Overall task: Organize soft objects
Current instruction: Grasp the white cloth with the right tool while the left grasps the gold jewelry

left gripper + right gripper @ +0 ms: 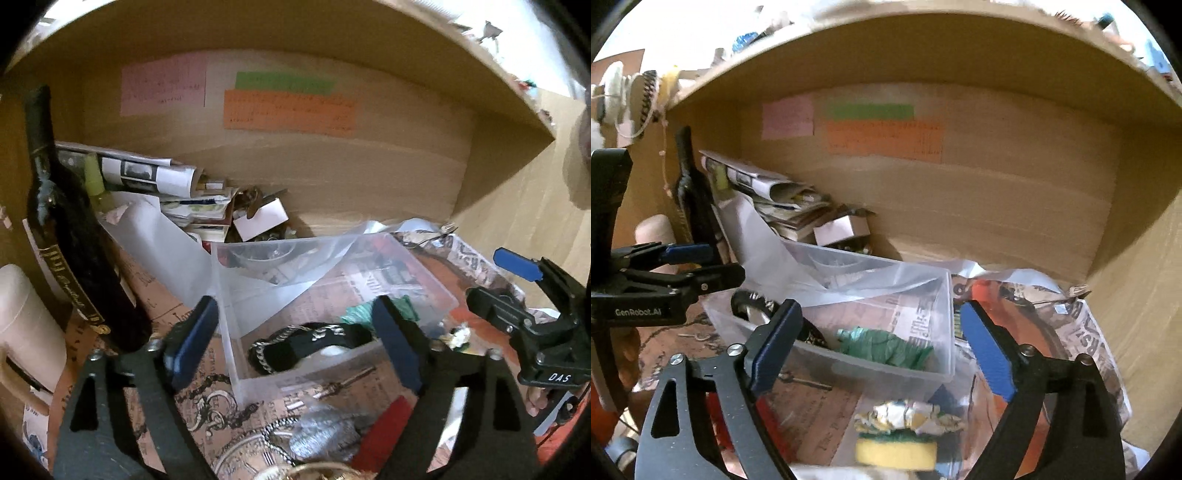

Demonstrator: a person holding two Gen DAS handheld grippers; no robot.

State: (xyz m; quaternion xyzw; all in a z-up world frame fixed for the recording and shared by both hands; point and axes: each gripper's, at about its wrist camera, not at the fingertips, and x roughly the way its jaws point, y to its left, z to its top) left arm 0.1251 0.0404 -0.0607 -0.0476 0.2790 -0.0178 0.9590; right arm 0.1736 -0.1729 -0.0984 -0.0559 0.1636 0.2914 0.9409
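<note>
Now I'm seeing a glossy dark bottle leaning at far left. My left gripper is hanging released, its jaws straddling the near-left corner of the clear, hard-walled plastic bin. Inside, a black fabric piece with chain trim is lying left and a crumpled green cloth right. My right gripper, also released, is hovering over the bin, with a yellow sponge near and wrinkled newspaper crowding the right.
</note>
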